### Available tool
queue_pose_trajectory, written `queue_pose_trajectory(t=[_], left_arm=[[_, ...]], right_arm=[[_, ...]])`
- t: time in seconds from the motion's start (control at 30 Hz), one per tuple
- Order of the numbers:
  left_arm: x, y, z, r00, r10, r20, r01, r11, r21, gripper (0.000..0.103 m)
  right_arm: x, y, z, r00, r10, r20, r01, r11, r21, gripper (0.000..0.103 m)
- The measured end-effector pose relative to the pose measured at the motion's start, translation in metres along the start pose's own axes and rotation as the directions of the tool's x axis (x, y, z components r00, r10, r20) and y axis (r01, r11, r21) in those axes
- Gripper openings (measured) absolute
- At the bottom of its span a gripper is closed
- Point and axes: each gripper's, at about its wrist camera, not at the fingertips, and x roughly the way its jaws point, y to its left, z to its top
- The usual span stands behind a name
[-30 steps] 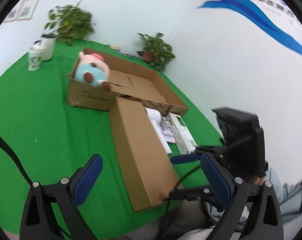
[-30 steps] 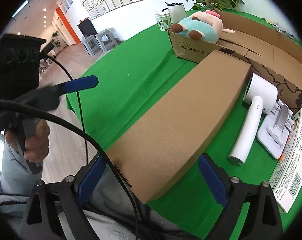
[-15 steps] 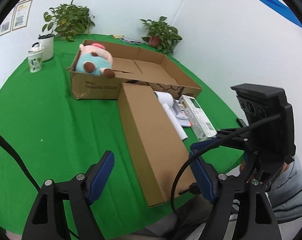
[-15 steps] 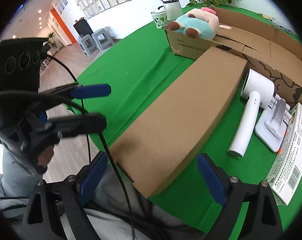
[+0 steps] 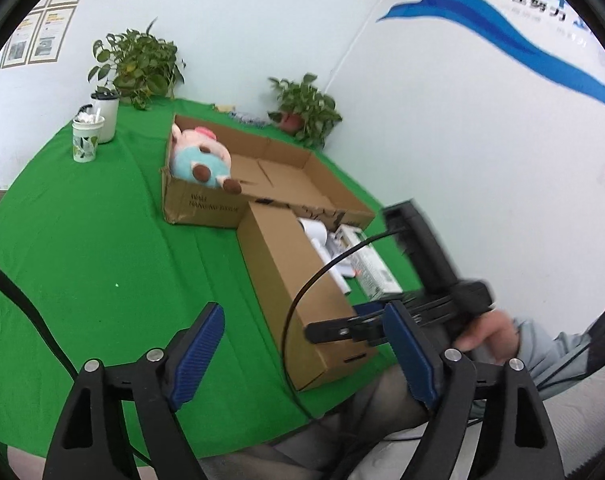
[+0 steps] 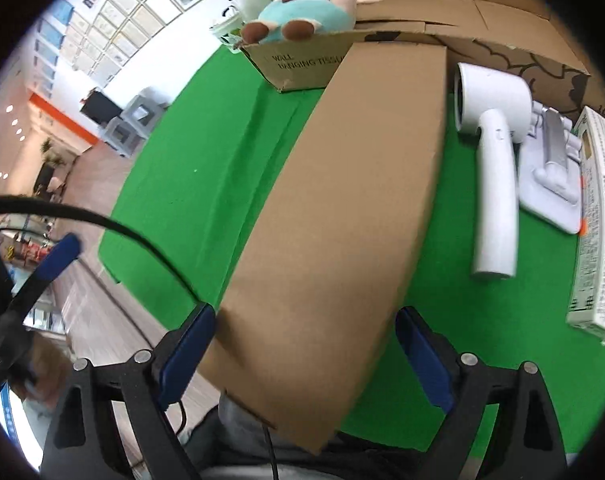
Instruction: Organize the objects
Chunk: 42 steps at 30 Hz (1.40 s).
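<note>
The green desk (image 5: 82,240) carries an open carton (image 5: 286,176) at the far side, with a plush toy (image 5: 200,160) inside. A long closed box (image 6: 342,200) is straddled, untouched, by the released right gripper (image 6: 302,354). The left gripper (image 5: 302,354), empty, is opening its jaws.

Plush toy (image 5: 200,156) in open carton (image 5: 206,208); long box (image 6: 342,200) before carton, hairdryer (image 6: 494,184) right.
</note>
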Motion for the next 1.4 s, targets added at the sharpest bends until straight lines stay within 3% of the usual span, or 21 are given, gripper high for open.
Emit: queue_pose_trajectory(t=[0.17, 0.33, 0.5, 0.67, 0.87, 1.07, 1.17, 1.27, 1.33, 1.4], left_arm=[[-0.019, 0.019, 0.004, 0.996, 0.083, 0.012, -0.082, 0.994, -0.07, 0.087], [-0.014, 0.038, 0.01, 0.996, 0.093, 0.009, -0.091, 0.985, -0.145, 0.087], [-0.007, 0.05, 0.015, 1.0, 0.022, 0.017, -0.018, 0.973, -0.229, 0.087], [0.034, 0.043, 0.019, 0.999, -0.046, -0.022, 0.039, 0.967, -0.253, 0.087], [0.099, 0.033, 0.016, 0.983, -0.136, -0.121, 0.094, 0.949, -0.302, 0.087], [0.129, 0.025, 0.007, 0.968, -0.186, -0.167, 0.124, 0.937, -0.326, 0.087], [0.131, 0.028, 0.001, 0.966, -0.203, -0.163, 0.136, 0.926, -0.351, 0.087], [0.129, 0.033, -0.005, 0.967, -0.202, -0.156, 0.13, 0.915, -0.381, 0.087], [0.128, 0.036, -0.01, 0.968, -0.197, -0.153, 0.121, 0.908, -0.401, 0.087], [0.127, 0.039, -0.014, 0.969, -0.197, -0.15, 0.118, 0.899, -0.422, 0.087]], right_arm=[[0.01, 0.022, 0.003, 0.993, -0.121, 0.014, 0.121, 0.992, -0.027, 0.097], [0.005, 0.034, -0.006, 0.98, -0.187, 0.067, 0.194, 0.975, -0.111, 0.094], [-0.014, 0.01, -0.03, 0.983, -0.176, 0.057, 0.183, 0.969, -0.165, 0.089], [-0.038, -0.025, -0.044, 0.971, -0.238, 0.034, 0.24, 0.966, -0.101, 0.089], [-0.043, -0.001, -0.048, 0.964, -0.247, 0.096, 0.261, 0.946, -0.191, 0.091], [-0.02, 0.016, -0.055, 0.909, -0.39, 0.146, 0.416, 0.863, -0.286, 0.084], [-0.026, 0.007, -0.055, 0.941, -0.308, 0.137, 0.333, 0.911, -0.243, 0.084], [-0.035, -0.008, -0.044, 0.988, -0.119, 0.102, 0.131, 0.984, -0.117, 0.083], [-0.034, -0.02, -0.037, 0.997, 0.029, 0.074, -0.028, 0.999, -0.021, 0.083], [-0.029, -0.031, -0.032, 0.987, 0.148, 0.053, -0.152, 0.987, 0.061, 0.083]])
